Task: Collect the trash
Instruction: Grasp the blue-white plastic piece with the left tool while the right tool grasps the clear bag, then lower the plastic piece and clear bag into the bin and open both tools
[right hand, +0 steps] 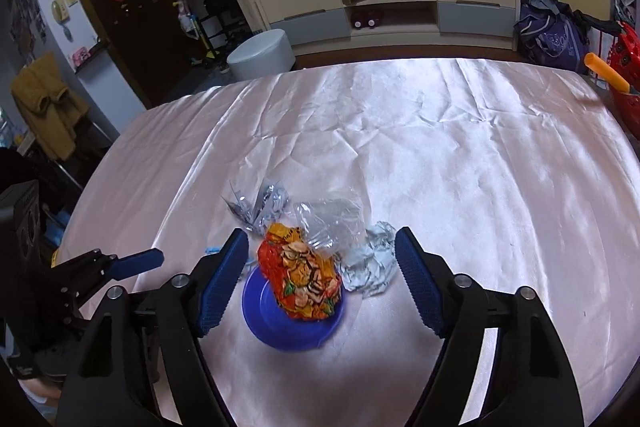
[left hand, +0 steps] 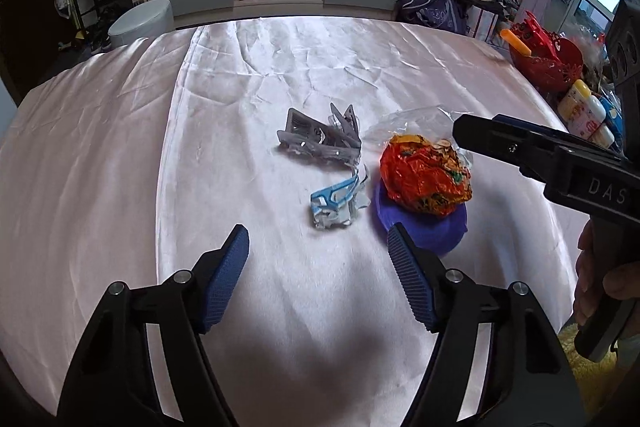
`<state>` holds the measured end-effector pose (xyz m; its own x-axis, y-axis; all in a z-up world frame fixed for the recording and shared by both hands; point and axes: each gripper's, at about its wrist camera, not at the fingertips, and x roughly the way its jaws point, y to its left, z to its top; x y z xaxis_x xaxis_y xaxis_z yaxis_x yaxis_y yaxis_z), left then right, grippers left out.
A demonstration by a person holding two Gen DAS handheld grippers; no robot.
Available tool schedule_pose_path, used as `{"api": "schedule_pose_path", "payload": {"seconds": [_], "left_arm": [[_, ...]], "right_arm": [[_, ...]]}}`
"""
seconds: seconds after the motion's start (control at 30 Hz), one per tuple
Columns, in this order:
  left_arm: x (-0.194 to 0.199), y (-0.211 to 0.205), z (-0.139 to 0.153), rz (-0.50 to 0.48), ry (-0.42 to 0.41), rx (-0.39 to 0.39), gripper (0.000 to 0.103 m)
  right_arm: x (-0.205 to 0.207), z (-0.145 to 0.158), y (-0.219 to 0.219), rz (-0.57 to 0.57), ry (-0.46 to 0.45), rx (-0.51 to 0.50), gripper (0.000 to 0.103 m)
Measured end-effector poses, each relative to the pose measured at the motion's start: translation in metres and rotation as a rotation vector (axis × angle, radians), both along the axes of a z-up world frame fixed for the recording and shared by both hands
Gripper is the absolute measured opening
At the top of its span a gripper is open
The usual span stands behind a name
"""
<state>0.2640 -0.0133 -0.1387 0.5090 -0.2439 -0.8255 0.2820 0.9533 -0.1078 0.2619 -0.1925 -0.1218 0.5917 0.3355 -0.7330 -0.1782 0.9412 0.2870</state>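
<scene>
A crumpled orange snack wrapper [left hand: 426, 173] sits on a blue plate [left hand: 424, 223]. Left of it lie a blue-white wrapper [left hand: 336, 203] and a grey foil wrapper [left hand: 320, 137]; a clear plastic bag [left hand: 408, 125] lies behind. My left gripper [left hand: 318, 239] is open and empty, just short of the blue-white wrapper. In the right wrist view my right gripper [right hand: 322, 241] is open and empty above the orange wrapper [right hand: 304, 275] and plate [right hand: 288, 331], with a crumpled pale paper [right hand: 370, 269], the clear bag [right hand: 332, 223] and the grey foil [right hand: 260, 205] nearby.
The table has a shiny pink cloth [left hand: 280, 67]. A red basket [left hand: 548, 55] and bottles [left hand: 584, 111] stand at its right edge. A grey stool [right hand: 262, 53] and a TV cabinet [right hand: 400, 7] are beyond the far edge.
</scene>
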Motion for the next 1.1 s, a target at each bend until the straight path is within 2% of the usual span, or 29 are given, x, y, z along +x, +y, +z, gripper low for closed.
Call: {"api": "schedule_pose_path", "payload": {"seconds": [0.07,0.27,0.37,0.43,0.5,0.6,0.9,1.1], "left_arm": [[0.008,-0.002,-0.002,-0.003,0.0,-0.01,0.066],[0.024,-0.011,-0.012,-0.021,0.016,-0.018,0.055],[0.03,-0.015,-0.016,-0.039,0.024,-0.022,0.049],[0.033,-0.017,-0.019,-0.05,0.034,-0.03,0.044],[0.033,-0.019,-0.022,-0.062,0.042,-0.035,0.03],[0.03,-0.02,-0.02,-0.075,0.037,-0.035,0.017],[-0.005,-0.014,0.022,-0.067,-0.041,-0.039,0.014],[-0.049,-0.016,0.059,-0.082,-0.099,-0.006,0.014]], "right_arm": [[0.008,-0.003,0.004,0.008,0.009,0.001,0.067],[0.021,-0.015,0.008,0.011,0.037,0.017,0.056],[0.026,-0.019,0.006,0.01,0.044,0.024,0.044],[0.027,-0.02,0.007,0.015,0.044,0.027,0.043],[0.026,-0.019,0.007,0.021,0.038,0.02,0.043],[0.02,-0.013,0.006,0.023,0.025,0.021,0.042],[-0.012,0.034,0.001,0.028,-0.064,0.016,0.042],[-0.053,0.071,-0.001,0.042,-0.123,0.011,0.042]]}}
